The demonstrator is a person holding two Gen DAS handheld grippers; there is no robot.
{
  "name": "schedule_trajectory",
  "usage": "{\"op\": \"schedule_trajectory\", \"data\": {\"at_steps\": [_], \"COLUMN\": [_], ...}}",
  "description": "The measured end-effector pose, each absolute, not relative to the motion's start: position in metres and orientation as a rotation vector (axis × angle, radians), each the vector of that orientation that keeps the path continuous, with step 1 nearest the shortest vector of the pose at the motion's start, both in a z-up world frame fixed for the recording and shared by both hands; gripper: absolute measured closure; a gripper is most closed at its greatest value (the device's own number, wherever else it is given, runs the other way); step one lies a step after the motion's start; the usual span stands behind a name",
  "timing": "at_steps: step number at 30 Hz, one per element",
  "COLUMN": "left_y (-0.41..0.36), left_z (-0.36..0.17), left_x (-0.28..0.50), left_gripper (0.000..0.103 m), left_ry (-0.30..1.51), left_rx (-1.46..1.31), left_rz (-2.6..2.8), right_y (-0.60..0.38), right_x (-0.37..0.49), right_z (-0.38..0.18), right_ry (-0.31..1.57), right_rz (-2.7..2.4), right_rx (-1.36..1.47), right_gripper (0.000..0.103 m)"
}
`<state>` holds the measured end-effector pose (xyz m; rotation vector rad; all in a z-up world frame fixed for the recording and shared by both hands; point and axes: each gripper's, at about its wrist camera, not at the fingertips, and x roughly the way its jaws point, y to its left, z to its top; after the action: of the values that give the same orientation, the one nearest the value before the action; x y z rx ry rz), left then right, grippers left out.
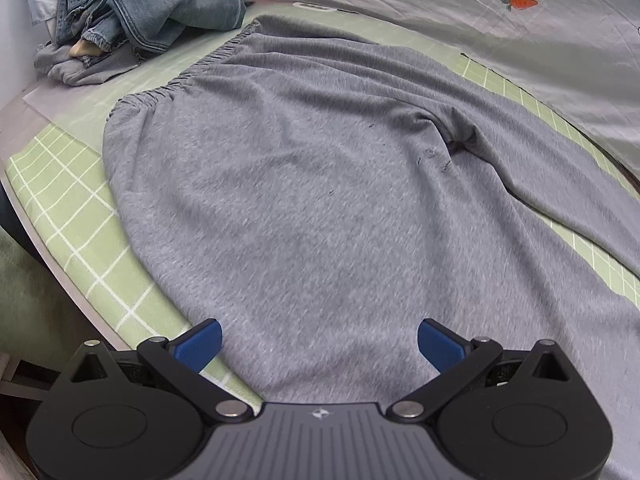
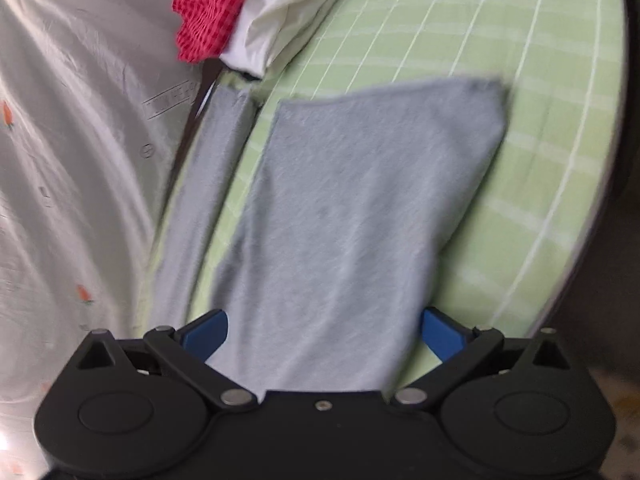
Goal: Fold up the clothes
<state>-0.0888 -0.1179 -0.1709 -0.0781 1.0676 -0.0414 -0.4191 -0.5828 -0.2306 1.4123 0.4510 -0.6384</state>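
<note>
- Left claw (image 1: pixel 319 343) is hovering wide open over the grey sweatpants (image 1: pixel 320 184).
- Right claw (image 2: pixel 325 334) is gaping open above a pant leg (image 2: pixel 360 200) lying on the green checked bench (image 2: pixel 520 80).

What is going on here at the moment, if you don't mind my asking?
A person is folding clothes with two handheld grippers. Grey sweatpants lie spread flat on a green checked mat. The left gripper sits over the waist end and the right gripper over one leg, both with jaws open, gripping nothing yet. A denim pile waits in the far corner.
</note>
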Motion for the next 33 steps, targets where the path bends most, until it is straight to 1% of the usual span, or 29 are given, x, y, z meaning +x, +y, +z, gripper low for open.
{"op": "schedule_trajectory", "data": {"at_steps": [6,13,16,20,24,26,29,33], "left_y": [-0.095,-0.041,-0.014,0.017,0.036,0.039,0.045,0.053], "left_z": [-0.171,-0.168,-0.166,-0.168,-0.170,-0.172,-0.173,-0.174], "left_x": [-0.084,-0.066,-0.056,-0.039,-0.021,-0.013,-0.002,0.012], "left_gripper": [0.000,0.001,0.002,0.011,0.015,0.021,0.026,0.031], "left_ry": [1.077,1.051,1.031,1.019,1.018,1.015,1.003,0.971], "left_rx": [-0.143,-0.314,-0.343,-0.366,-0.344,-0.310,-0.277,-0.303], "left_rz": [-0.046,-0.020,0.027,0.044,0.066,0.074,0.080,0.099], "right_y": [-0.559,-0.537,-0.531,-0.526,-0.518,-0.516,-0.518,-0.521], "right_x": [-0.404,-0.388,-0.382,-0.375,-0.373,-0.372,-0.371,-0.366], "right_z": [-0.251,-0.250,-0.253,-0.252,-0.251,-0.251,-0.252,-0.250], "right_ry": [0.389,0.357,0.337,0.317,0.282,0.262,0.253,0.266], "right_rz": [-0.498,-0.508,-0.522,-0.566,-0.621,-0.643,-0.665,-0.692], "right_rx": [1.597,1.618,1.623,1.594,1.572,1.577,1.583,1.556], "right_gripper": [0.000,0.000,0.000,0.000,0.000,0.000,0.000,0.000]}}
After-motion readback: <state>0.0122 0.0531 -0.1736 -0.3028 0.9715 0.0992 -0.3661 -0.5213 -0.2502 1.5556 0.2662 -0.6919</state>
